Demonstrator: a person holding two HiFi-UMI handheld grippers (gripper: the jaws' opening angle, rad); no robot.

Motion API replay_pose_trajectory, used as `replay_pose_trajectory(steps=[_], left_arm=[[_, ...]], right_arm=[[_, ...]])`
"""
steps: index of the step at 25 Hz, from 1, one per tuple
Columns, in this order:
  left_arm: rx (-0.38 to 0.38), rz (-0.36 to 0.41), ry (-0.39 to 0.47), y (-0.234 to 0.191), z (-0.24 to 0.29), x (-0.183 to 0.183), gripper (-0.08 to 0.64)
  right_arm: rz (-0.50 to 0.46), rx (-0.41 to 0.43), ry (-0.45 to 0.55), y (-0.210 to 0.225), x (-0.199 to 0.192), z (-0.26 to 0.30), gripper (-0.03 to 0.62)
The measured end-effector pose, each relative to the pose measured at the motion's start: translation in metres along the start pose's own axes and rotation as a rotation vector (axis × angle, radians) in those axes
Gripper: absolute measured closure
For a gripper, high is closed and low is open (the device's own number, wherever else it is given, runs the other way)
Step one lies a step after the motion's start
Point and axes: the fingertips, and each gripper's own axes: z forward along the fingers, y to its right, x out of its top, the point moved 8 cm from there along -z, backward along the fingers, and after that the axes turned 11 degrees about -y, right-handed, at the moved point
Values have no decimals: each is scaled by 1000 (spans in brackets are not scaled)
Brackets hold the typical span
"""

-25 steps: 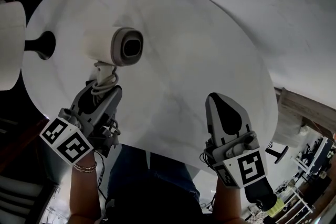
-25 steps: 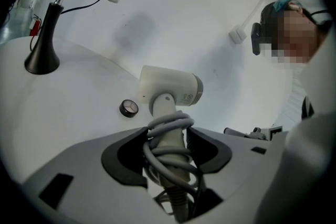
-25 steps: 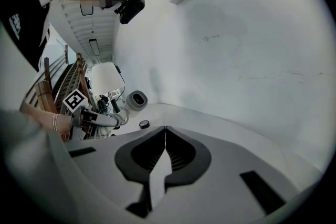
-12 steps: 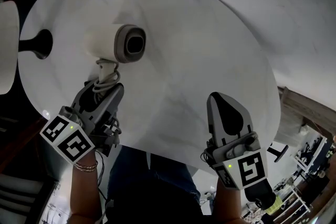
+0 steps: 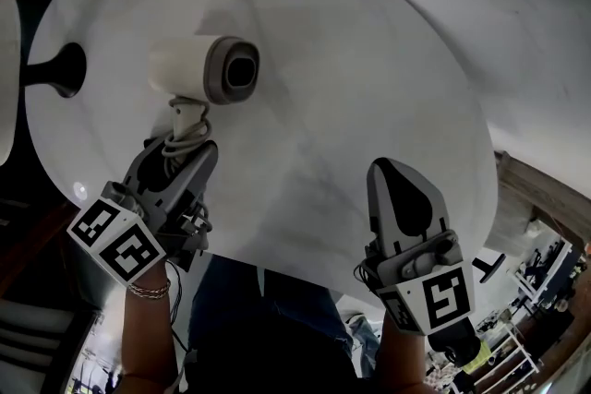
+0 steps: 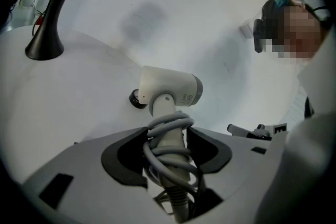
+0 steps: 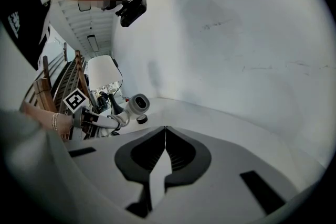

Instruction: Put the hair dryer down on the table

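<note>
— Where is the hair dryer [image 5: 205, 69]?

— In the left claw [image 5: 181, 152]. Its jaws are clamped on the handle, which has the grey cord [image 6: 169, 140] wound round it. The cream body juts out past the jaw tips, with the dark nozzle turned to the right.

— Is it on the worktop [image 5: 351, 88]?

— It's over the left part, near the black lamp base [image 5: 60, 69]. I can't tell if it touches.

— And the right claw [image 5: 386, 169]?

— Its jaws are pressed together with nothing between them. It hangs at the near edge, well apart from the dryer.

Hair dryer [image 5: 205, 69] in left tongs [image 5: 182, 152] turned: barrel side now shows more, nozzle facing further right.
</note>
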Motion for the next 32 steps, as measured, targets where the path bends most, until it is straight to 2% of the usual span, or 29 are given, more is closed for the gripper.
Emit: replay_pose_trajectory(steps=[19, 32], left_arm=[[8, 30, -15, -5, 17, 2, 318], [94, 142, -64, -4, 19, 2, 318]], right_arm=[[12, 3, -16, 8, -9, 8, 575], [19, 3, -19, 3, -12, 8, 575]])
